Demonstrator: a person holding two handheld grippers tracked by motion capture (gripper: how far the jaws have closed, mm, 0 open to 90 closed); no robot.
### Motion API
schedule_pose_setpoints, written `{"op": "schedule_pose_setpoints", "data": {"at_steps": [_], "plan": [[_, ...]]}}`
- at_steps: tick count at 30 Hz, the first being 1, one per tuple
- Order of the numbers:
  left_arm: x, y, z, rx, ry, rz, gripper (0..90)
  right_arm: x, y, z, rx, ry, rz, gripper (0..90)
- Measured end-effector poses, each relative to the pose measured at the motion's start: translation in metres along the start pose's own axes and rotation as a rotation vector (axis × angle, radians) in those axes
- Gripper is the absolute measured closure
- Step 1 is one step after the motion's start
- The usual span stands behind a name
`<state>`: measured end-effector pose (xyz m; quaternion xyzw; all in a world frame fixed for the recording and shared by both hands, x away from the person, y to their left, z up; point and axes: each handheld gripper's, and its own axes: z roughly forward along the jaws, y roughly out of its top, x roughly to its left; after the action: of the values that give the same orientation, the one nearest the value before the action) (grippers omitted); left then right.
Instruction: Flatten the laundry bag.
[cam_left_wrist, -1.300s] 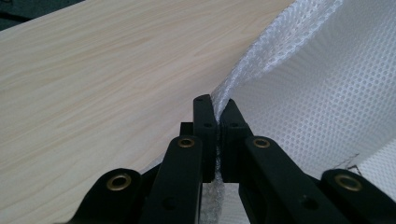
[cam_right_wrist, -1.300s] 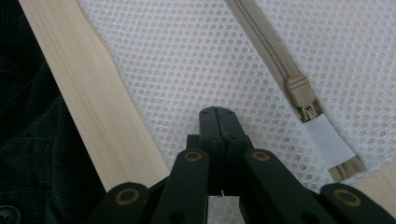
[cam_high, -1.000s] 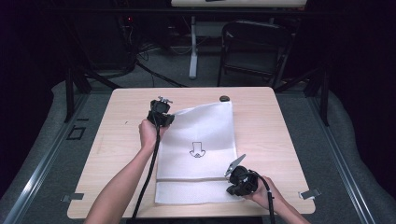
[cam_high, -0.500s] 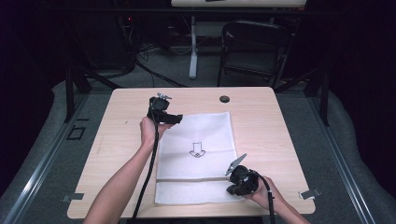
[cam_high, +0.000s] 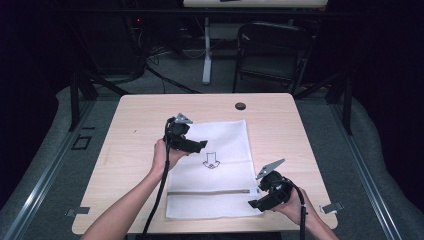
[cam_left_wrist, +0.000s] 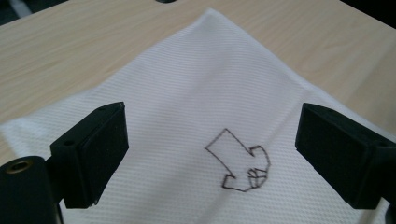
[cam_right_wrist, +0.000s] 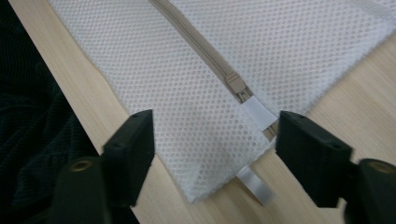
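Note:
A white mesh bag (cam_high: 220, 170) lies flat on the wooden table (cam_high: 125, 150), with a beige zipper (cam_high: 210, 192) across its near part and a drawn arrow (cam_high: 211, 161) in its middle. My left gripper (cam_high: 200, 146) hovers over the bag's far-left part. Its jaws have just been opening and now stand open, nothing between them. In the left gripper view (cam_left_wrist: 212, 135) the arrow (cam_left_wrist: 238, 163) lies below the jaws. My right gripper (cam_high: 255, 202) is at the bag's near-right corner, its jaws just opened. In the right gripper view (cam_right_wrist: 215, 135) they stand apart above the zipper's end (cam_right_wrist: 238, 88) without touching it.
A small black round thing (cam_high: 241, 106) sits near the table's far edge. A dark folding chair (cam_high: 272, 50) stands beyond the table. Metal clips (cam_high: 77, 211) (cam_high: 332, 207) sit at the front corners. Bare wood lies left and right of the bag.
The left gripper let go of the bag's far-left corner, and moved right over the cloth. The bag's far edge now lies straight. The right gripper opened and lifted slightly.

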<state>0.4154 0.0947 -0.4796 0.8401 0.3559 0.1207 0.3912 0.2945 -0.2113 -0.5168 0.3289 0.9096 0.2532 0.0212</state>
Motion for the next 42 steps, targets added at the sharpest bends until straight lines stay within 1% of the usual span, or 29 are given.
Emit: {"op": "schedule_pose_setpoints", "data": {"at_steps": [1,2,4,8,9,12,13,14,16,17,18,20,21,22,23,24,27,28,29,30,31,32,33,34,36,37,38,40,42], "plan": [[-0.007,-0.002,0.001,-0.001,-0.017,0.013,9.1,-0.002,0.000,-0.003,0.005,-0.009,-0.010,27.1],[-0.011,-0.004,0.002,-0.009,-0.028,0.019,9.0,-0.003,-0.001,-0.003,-0.004,-0.012,0.000,26.7],[-0.021,-0.007,0.004,0.001,-0.055,0.040,9.1,-0.006,0.000,-0.004,0.003,-0.019,-0.007,26.8],[-0.042,-0.012,0.009,0.004,-0.094,0.085,9.7,-0.010,-0.002,-0.007,-0.008,-0.038,0.004,32.1],[-0.045,-0.013,0.010,0.001,-0.103,0.090,10.2,-0.010,-0.003,-0.007,-0.008,-0.038,0.002,33.4],[-0.057,-0.017,0.014,0.017,-0.121,0.123,11.7,-0.009,-0.004,-0.009,-0.011,-0.051,0.004,43.2],[-0.061,-0.018,0.015,0.023,-0.135,0.134,12.3,-0.009,-0.005,-0.010,-0.013,-0.052,0.010,49.7],[-0.064,-0.020,0.016,0.021,-0.139,0.139,12.7,-0.010,-0.005,-0.010,-0.019,-0.060,0.014,54.3],[-0.068,-0.023,0.019,0.021,-0.166,0.151,14.2,-0.012,-0.007,-0.010,-0.025,-0.059,0.015,63.5],[-0.071,-0.024,0.021,0.019,-0.166,0.147,14.1,-0.013,-0.007,-0.010,-0.027,-0.060,0.019,66.6],[-0.073,-0.025,0.023,0.028,-0.177,0.157,14.1,-0.014,-0.008,-0.009,-0.032,-0.064,0.031,69.6],[-0.076,-0.027,0.026,0.038,-0.185,0.165,12.2,-0.017,-0.008,-0.008,-0.019,-0.071,0.040,74.6],[-0.078,-0.028,0.028,0.034,-0.193,0.162,12.1,-0.018,-0.009,-0.006,-0.024,-0.073,0.047,77.3],[-0.079,-0.029,0.030,0.043,-0.201,0.172,12.1,-0.018,-0.010,-0.004,-0.047,-0.068,0.067,79.5],[-0.080,-0.029,0.032,0.047,-0.201,0.174,12.5,-0.020,-0.009,-0.005,-0.012,-0.081,0.054,82.0],[-0.083,-0.030,0.035,0.051,-0.207,0.179,12.6,-0.021,-0.009,-0.004,-0.014,-0.083,0.059,84.1],[-0.091,-0.033,0.041,0.069,-0.231,0.205,13.2,-0.022,-0.010,-0.002,-0.010,-0.079,0.061,87.4],[-0.093,-0.034,0.042,0.074,-0.241,0.217,13.8,-0.021,-0.009,-0.001,-0.008,-0.082,0.067,87.7],[-0.097,-0.035,0.044,0.077,-0.240,0.219,14.1,-0.021,-0.010,0.001,-0.012,-0.078,0.067,87.7],[-0.099,-0.036,0.046,0.082,-0.242,0.229,14.1,-0.022,-0.009,0.001,0.001,-0.078,0.058,87.7],[-0.100,-0.036,0.047,0.084,-0.256,0.234,14.1,-0.021,-0.009,0.002,-0.005,-0.080,0.060,87.7],[-0.102,-0.036,0.048,0.086,-0.256,0.232,14.2,-0.021,-0.009,0.003,0.005,-0.078,0.054,87.7],[-0.103,-0.036,0.048,0.087,-0.256,0.239,14.2,-0.021,-0.008,0.003,0.006,-0.078,0.053,87.7],[-0.104,-0.036,0.048,0.087,-0.265,0.235,14.2,-0.021,-0.008,0.004,0.007,-0.081,0.053,87.7],[-0.107,-0.037,0.049,0.086,-0.263,0.243,14.3,-0.021,-0.007,0.005,0.007,-0.076,0.049,87.8],[-0.107,-0.038,0.050,0.087,-0.271,0.242,14.3,-0.020,-0.007,0.006,-0.004,-0.080,0.059,88.1],[-0.109,-0.038,0.050,0.095,-0.255,0.249,14.4,-0.021,-0.007,0.006,0.010,-0.082,0.050,88.4],[-0.110,-0.039,0.052,0.095,-0.280,0.245,14.3,-0.021,-0.006,0.008,0.003,-0.080,0.048,89.3],[-0.112,-0.040,0.054,0.102,-0.282,0.259,14.5,-0.021,-0.005,0.009,0.010,-0.078,0.037,89.5]]}}
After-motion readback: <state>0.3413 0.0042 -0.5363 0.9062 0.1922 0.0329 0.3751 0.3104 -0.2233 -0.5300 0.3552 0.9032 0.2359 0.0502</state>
